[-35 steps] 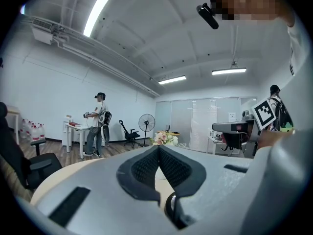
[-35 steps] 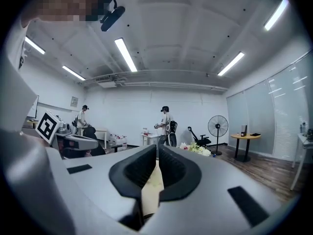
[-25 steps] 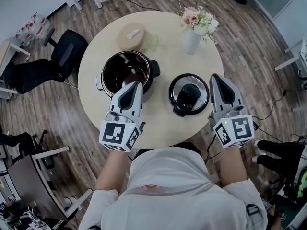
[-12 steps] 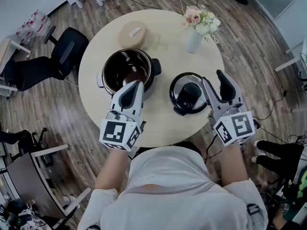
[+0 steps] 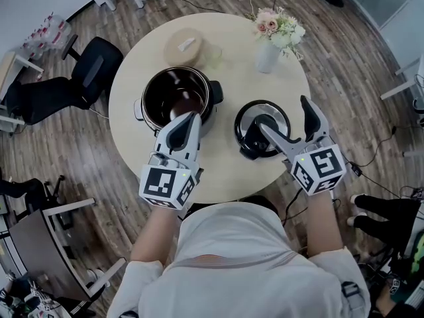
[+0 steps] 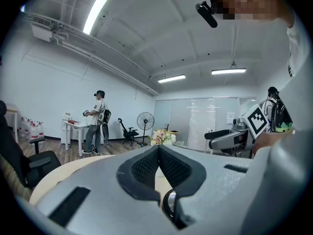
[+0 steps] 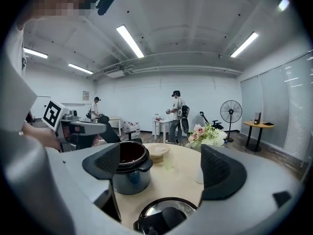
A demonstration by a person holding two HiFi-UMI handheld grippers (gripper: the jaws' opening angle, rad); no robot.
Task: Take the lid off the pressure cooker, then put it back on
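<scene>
- Right gripper (image 5: 286, 116), jaws just spread wide and empty, over the lid (image 5: 250, 126): closing off-centre could skid it across the table (image 5: 225, 172).
- Left gripper (image 5: 190, 118) clenched, empty, near the pot (image 5: 173, 97).

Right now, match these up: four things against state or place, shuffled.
1 cooker pot
2 lid
3 left gripper
4 right gripper

A fingers spread wide
B fingers shut
C flat on the table, right of the cooker pot
D uncovered

Pairs: 1-D, 2-C, 3-B, 4-A.
The right gripper's fingers have just been opening. The lid sits low between them, not gripped.
</scene>
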